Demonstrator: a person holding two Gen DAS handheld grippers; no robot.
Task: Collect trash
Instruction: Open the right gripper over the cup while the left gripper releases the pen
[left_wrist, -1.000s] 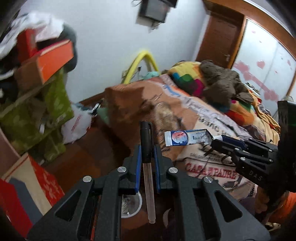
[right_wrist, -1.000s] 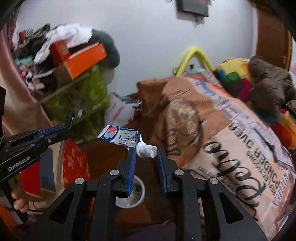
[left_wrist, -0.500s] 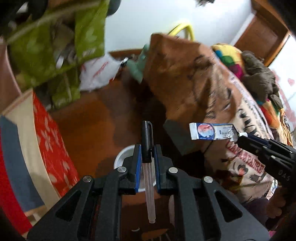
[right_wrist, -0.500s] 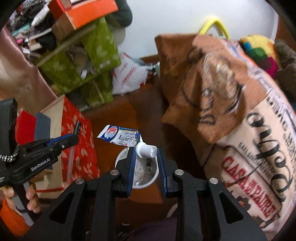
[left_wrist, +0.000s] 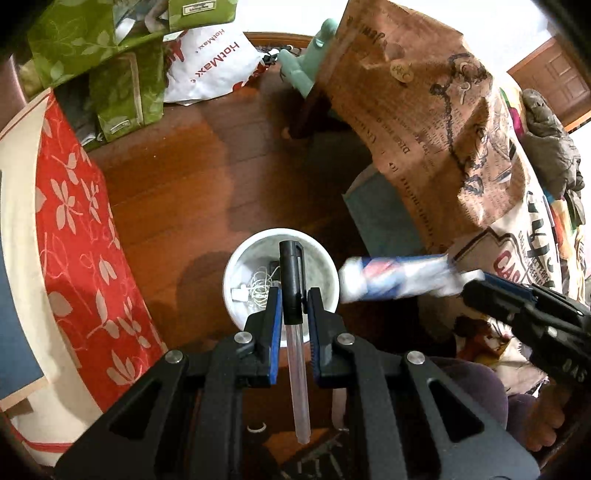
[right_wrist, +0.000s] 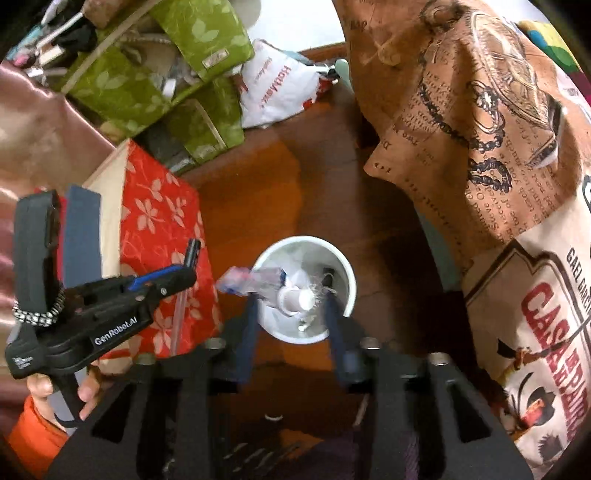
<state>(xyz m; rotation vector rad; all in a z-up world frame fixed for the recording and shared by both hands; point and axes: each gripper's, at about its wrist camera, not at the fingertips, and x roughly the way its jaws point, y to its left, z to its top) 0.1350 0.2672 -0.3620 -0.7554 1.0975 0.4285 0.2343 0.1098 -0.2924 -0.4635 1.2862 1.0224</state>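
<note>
My left gripper (left_wrist: 293, 295) is shut on a pen (left_wrist: 291, 280) with a black cap and a clear barrel, directly above a white bin (left_wrist: 325, 258) on the floor. The bin holds a tangle of white cord. In the right wrist view, my right gripper (right_wrist: 290, 295) hangs over the same bin (right_wrist: 347, 280); its jaws are opening. A blurred toothpaste tube (right_wrist: 258, 284) with a white cap (right_wrist: 301, 300) lies loose between them, clear of both pads. From the left wrist view the tube (left_wrist: 395, 277) sticks out of the right gripper (left_wrist: 471, 284) beside the bin.
The bin stands on a brown wooden floor (left_wrist: 177, 177). A red floral panel (left_wrist: 81, 236) leans at the left. Green fabric boxes (left_wrist: 122, 92) and a white plastic bag (left_wrist: 210, 62) sit behind. A bed under a brown printed cover (left_wrist: 436, 110) fills the right.
Both grippers came down and tipped toward the floor until they are over the white bin. The right jaws spread apart and let go of the toothpaste tube. The left still grips the pen.
</note>
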